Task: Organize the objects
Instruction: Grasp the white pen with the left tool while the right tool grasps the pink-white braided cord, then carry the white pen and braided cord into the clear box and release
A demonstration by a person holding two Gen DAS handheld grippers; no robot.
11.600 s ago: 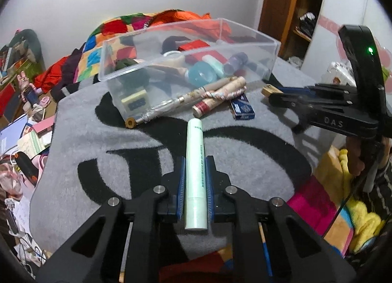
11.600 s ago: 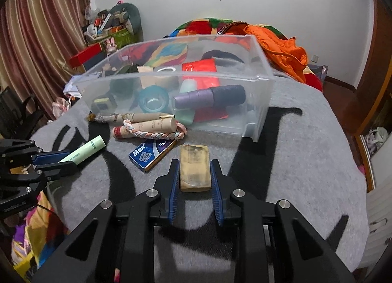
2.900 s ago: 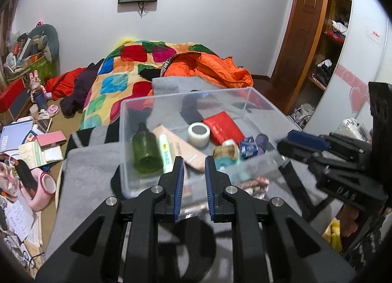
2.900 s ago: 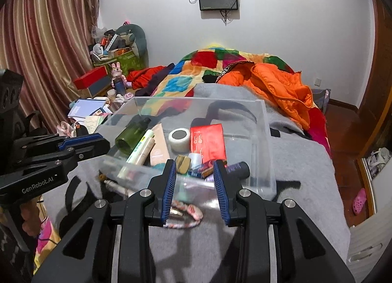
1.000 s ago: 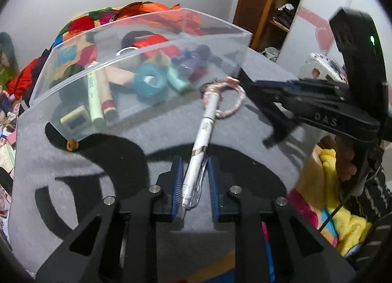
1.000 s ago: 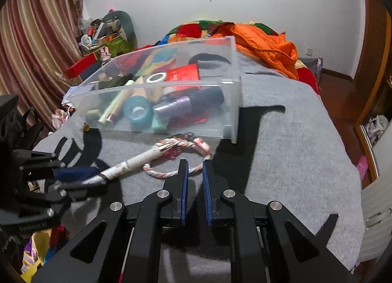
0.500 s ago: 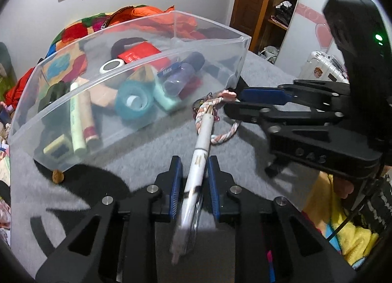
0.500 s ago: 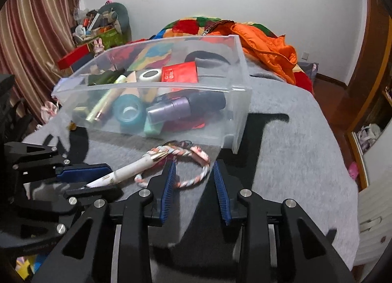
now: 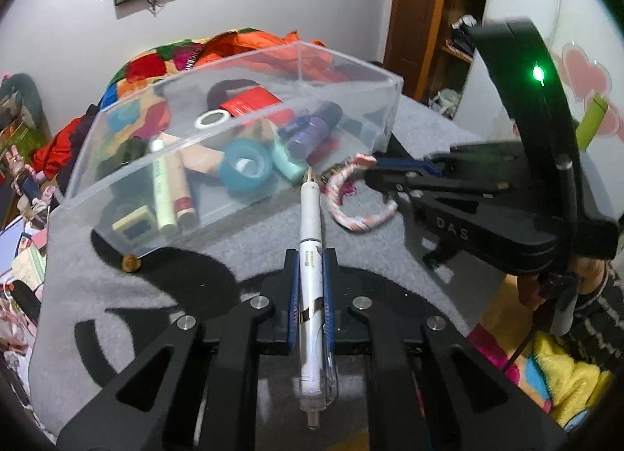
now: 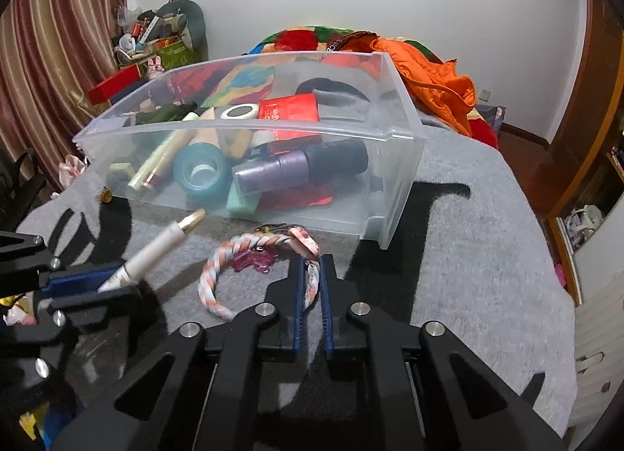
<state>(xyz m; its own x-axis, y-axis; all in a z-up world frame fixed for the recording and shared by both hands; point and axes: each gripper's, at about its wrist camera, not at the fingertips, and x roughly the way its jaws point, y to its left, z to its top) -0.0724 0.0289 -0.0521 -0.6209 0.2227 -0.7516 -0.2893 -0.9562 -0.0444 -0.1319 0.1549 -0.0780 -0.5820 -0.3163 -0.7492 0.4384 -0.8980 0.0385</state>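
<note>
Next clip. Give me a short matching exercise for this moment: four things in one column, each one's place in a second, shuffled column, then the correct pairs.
Things
1. white pen
2. braided bracelet
3. teal tape roll
4. small brown nut

Places
A. inside the clear bin
B. on the grey blanket, outside the bin's corner
C. clamped in the left gripper
D. pinched in the right gripper

Pairs: 1-C, 2-D, 3-A, 4-B

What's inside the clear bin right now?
In the clear bin: teal tape roll, purple bottle, red packet, white tape roll, pale green tube. Whatever lies beneath that pile is covered.
</note>
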